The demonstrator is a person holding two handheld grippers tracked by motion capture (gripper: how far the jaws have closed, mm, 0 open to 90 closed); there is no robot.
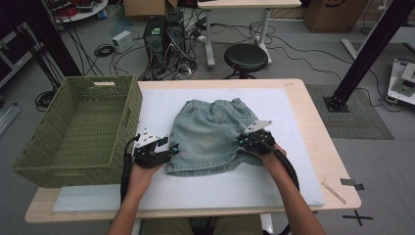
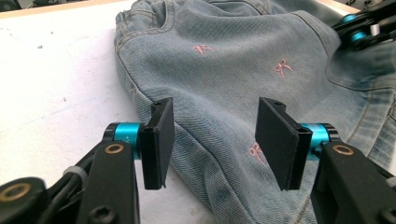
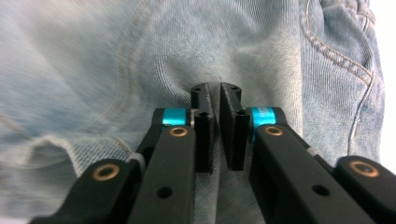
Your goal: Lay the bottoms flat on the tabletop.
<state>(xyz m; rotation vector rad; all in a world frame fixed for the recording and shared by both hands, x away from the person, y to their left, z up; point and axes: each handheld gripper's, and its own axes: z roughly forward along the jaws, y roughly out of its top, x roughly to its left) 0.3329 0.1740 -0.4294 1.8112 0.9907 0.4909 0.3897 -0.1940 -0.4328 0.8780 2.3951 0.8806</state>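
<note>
High view: denim skirt [image 1: 210,134] flat, waistband pointing away from person.

left: basket [image 1: 78,129] wall blocks | right: bare mat [image 1: 288,161] (free)

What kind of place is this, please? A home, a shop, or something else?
Probably a lab or workshop, not a home: computer towers with loose cables stand on the floor, black metal frame beams surround the table, and cardboard boxes sit behind.

A lab: computer towers [image 1: 164,34], tangled floor cables [image 1: 147,63], black frame struts [image 1: 372,49] and cardboard boxes [image 1: 333,12].
</note>
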